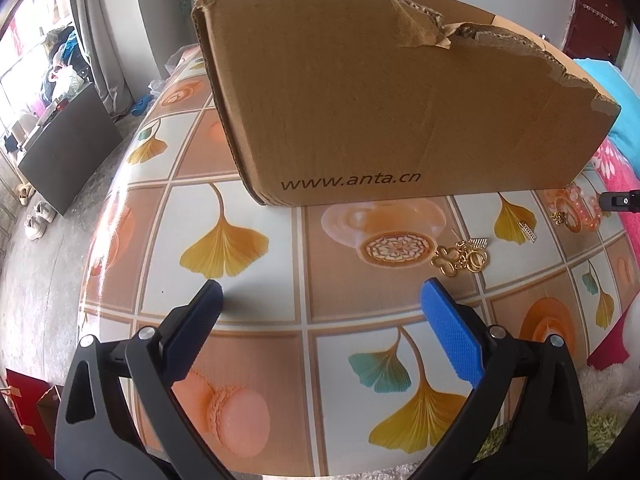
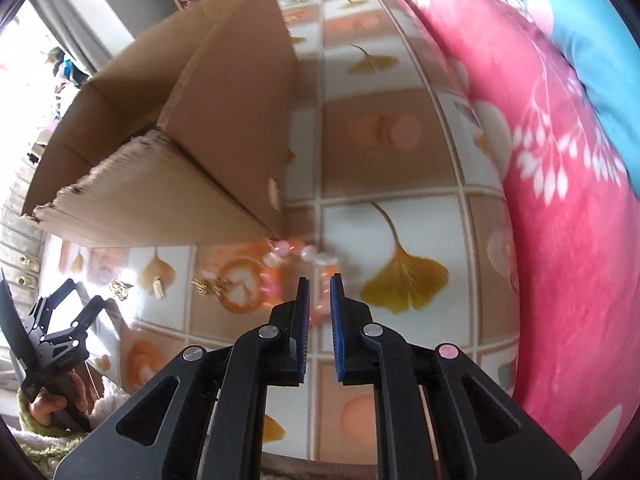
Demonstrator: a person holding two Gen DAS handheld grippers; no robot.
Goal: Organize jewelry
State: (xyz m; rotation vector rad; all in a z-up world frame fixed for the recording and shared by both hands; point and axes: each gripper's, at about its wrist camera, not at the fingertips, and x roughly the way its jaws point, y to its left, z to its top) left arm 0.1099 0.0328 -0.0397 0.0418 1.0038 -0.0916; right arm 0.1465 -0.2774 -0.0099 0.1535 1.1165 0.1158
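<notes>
Where motion blurs, bead bracelet point(image 2: 298, 256) indistinct.

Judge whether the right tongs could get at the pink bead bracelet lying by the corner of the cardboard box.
Probably yes. The right tongs hang just above the pink bead bracelet, nearly closed with nothing between them. The cardboard box stands beside the bracelet, not over it; the tongs would need to open wider first.

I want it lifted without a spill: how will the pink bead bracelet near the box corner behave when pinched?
The bead bracelet is a loop of round glossy beads, so it probably droops from one pinch. The smooth beads may slip or roll between the pads.
</notes>
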